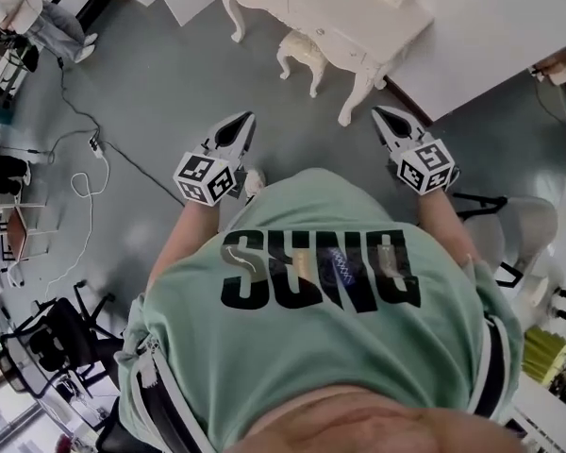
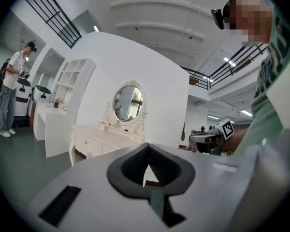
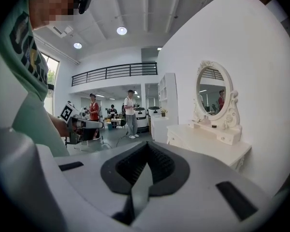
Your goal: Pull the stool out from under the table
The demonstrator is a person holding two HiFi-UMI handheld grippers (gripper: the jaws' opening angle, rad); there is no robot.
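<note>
A small white stool (image 1: 302, 55) with carved legs stands tucked under the front edge of the white dressing table (image 1: 344, 22). Both grippers hang over the grey floor, well short of it and pointing toward it. My left gripper (image 1: 246, 121) is shut and holds nothing. My right gripper (image 1: 382, 115) is likewise shut and empty. The left gripper view has the closed jaws (image 2: 147, 146) before the table (image 2: 94, 138) and its oval mirror (image 2: 128, 103). From the right gripper (image 3: 147, 144) the table (image 3: 208, 141) lies to the right. The stool is hidden in both gripper views.
A white partition wall (image 1: 491, 26) backs the table. Cables (image 1: 85, 173) trail over the floor at left, near a black chair (image 1: 61, 338). A grey chair (image 1: 519, 234) stands at right. A person (image 1: 38, 17) is at the far left; others (image 3: 130, 112) stand in the distance.
</note>
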